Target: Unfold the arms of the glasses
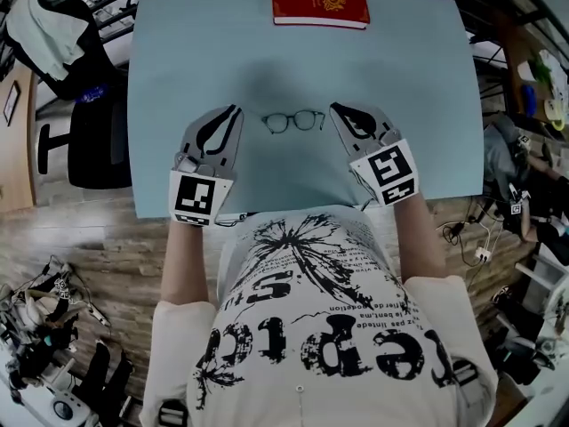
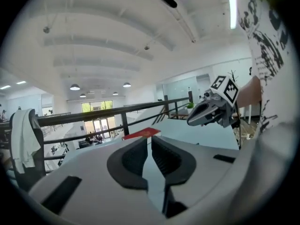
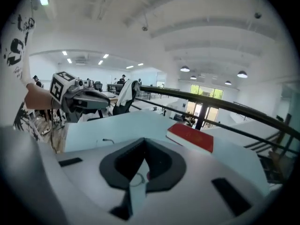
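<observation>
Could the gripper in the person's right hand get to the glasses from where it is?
Probably yes. The glasses lie on the bare table, close to the tips of the right gripper, with nothing between them. Its jaws are together, so they would have to open first.

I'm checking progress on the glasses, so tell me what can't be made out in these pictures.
Glasses arms: too small in the head view to tell folded from open; in the gripper views the left claw and right claw block them almost wholly.
Book cover print: too small and blurred in every view.
Table near edge, middle: hidden by the person's shirt in the head view.
</observation>
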The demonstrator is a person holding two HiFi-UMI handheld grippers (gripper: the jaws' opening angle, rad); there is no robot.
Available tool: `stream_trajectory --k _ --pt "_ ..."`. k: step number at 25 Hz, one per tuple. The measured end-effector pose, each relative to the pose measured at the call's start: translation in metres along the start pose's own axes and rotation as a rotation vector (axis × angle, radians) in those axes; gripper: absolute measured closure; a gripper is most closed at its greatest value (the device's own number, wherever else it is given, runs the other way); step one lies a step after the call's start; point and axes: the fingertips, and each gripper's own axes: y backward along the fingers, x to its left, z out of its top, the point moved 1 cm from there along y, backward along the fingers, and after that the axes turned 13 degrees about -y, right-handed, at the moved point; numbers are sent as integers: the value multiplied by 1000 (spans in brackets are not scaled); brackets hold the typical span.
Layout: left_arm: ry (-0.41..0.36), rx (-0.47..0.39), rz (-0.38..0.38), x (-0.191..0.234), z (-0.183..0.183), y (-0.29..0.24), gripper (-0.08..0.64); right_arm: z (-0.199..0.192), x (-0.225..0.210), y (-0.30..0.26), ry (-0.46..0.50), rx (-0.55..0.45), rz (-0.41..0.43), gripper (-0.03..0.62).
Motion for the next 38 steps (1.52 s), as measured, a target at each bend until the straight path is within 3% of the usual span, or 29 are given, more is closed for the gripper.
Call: stream_trajectory --k 7,11,28,38 --pt "54 -89 151 26 50 14 535 55 3 28 -48 -284 -73 581" --pt "72 -105 204 33 65 19 538 68 8 36 -28 -362 -114 583" --pt "42 -95 184 38 51 34 541 72 24 34 -30 -390 -219 584" --pt "51 -95 194 32 57 34 541 76 22 42 -4 -384 -214 584"
